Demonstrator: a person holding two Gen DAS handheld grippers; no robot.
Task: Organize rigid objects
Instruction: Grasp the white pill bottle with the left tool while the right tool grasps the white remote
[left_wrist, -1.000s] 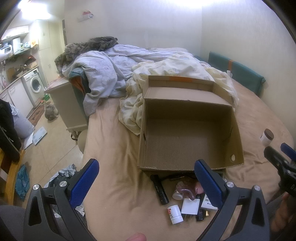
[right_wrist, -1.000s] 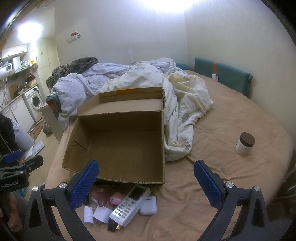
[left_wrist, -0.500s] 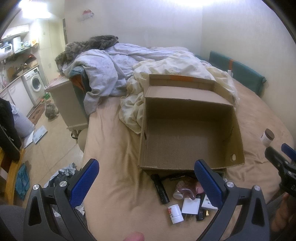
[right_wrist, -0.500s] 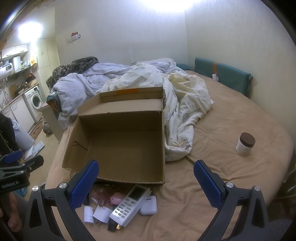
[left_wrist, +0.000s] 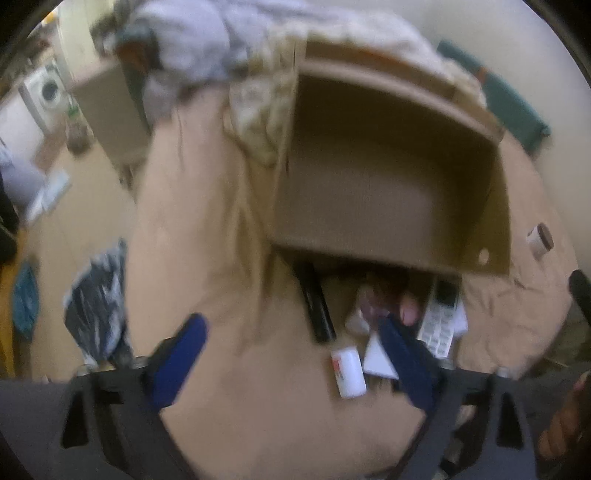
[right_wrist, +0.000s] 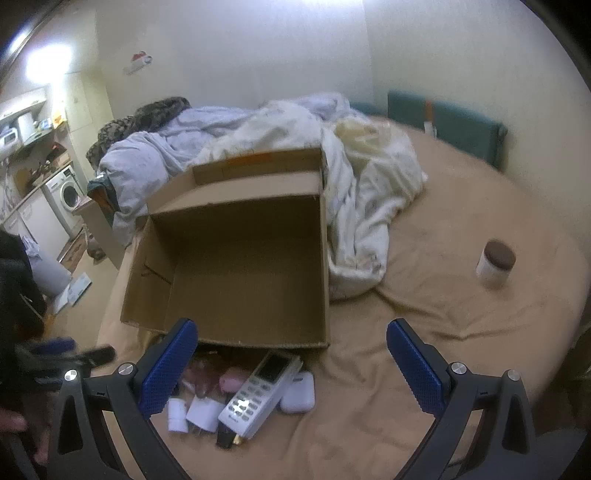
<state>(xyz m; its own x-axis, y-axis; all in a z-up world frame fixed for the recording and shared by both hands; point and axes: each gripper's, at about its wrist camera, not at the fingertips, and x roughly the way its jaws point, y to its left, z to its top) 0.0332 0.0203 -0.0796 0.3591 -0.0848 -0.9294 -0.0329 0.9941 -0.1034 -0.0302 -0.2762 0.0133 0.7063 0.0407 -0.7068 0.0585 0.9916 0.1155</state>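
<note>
Right now the small things lie in a heap on the tan bed, just in front of the empty cardboard box (right_wrist: 236, 258). The left gripper (left_wrist: 291, 345) points down at the heap, and its jaws are closing with nothing pressed between them yet. The white bottle (left_wrist: 347, 373) lies near its right finger, and the black flashlight (left_wrist: 316, 310) sits between the fingers, farther off. The right gripper (right_wrist: 291, 354) hangs wide open over the bed and holds nothing.

The bottle looks light, hard and smooth, so it may roll or slip. A pinch across its round middle seems best. The flashlight looks heavier and stiff; its middle is a good spot. The remote (right_wrist: 258, 391) is long and flat, so its two long sides look easiest. The brown-lidded jar (right_wrist: 495, 264) stands well apart.
</note>
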